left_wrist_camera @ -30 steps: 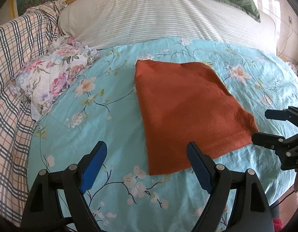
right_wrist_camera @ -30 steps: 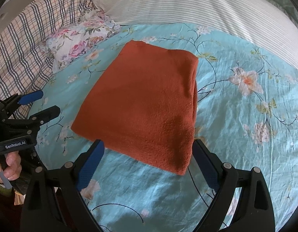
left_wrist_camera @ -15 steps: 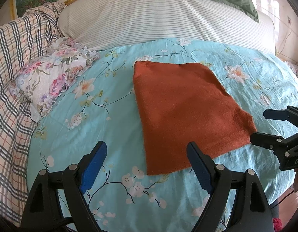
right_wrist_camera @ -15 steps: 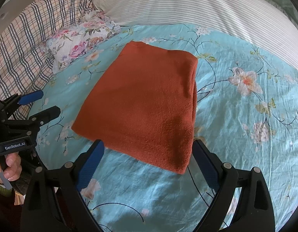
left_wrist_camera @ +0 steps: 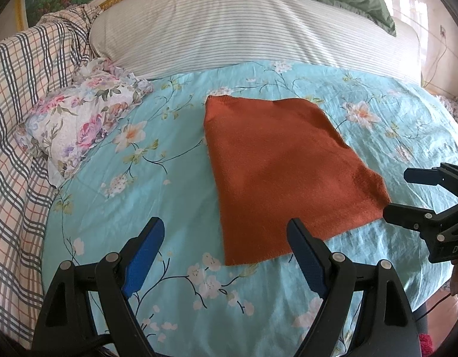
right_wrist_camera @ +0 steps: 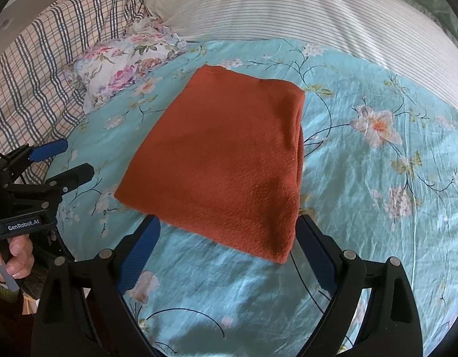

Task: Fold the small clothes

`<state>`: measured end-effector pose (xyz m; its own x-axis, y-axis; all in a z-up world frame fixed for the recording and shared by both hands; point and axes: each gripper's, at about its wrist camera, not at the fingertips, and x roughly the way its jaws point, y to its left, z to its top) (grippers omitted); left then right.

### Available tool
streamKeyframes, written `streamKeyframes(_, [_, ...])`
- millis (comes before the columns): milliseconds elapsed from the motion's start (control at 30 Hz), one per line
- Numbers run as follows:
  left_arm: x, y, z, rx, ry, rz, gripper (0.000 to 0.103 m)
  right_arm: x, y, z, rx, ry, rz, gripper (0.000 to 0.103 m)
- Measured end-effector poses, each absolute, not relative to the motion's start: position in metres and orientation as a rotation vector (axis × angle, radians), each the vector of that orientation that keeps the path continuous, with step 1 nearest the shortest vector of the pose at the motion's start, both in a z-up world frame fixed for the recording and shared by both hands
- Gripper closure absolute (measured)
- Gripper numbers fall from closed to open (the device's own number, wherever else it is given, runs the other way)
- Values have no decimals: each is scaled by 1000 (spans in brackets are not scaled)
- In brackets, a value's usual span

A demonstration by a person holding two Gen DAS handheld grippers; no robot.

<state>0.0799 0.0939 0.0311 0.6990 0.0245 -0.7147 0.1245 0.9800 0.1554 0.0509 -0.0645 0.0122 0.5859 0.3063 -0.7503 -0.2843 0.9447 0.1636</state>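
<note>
A rust-orange sweater (left_wrist_camera: 285, 172) lies folded into a flat rectangle on the turquoise flowered bedsheet (left_wrist_camera: 169, 196), in the middle of both frames. The left tongs (left_wrist_camera: 226, 238) hang released at the lower centre of the left view, nothing between the blue pads, just short of the sweater's near edge. The right tongs (right_wrist_camera: 226, 232) also gape wide and empty in front of the near edge. A flowered pillow (left_wrist_camera: 77, 119) sits upper left, a striped bolster (left_wrist_camera: 244, 26) across the top.
</note>
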Motion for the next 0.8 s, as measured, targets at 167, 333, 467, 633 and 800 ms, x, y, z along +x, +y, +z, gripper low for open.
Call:
streamKeyframes(167, [75, 92, 33, 197, 792, -55, 18, 47, -64, 15, 24, 873, 342, 11])
streamKeyframes(333, [71, 91, 35, 202, 785, -58, 18, 45, -63, 17, 25, 869, 340, 11])
streamKeyframes(467, [71, 91, 35, 203, 784, -57, 18, 45, -63, 17, 26, 869, 342, 11])
streamKeyframes(633, [70, 91, 37, 210, 783, -54, 18, 44, -63, 18, 24, 869, 341, 11])
streamKeyframes(800, [70, 91, 36, 212, 783, -54, 18, 44, -63, 18, 25, 869, 341, 11])
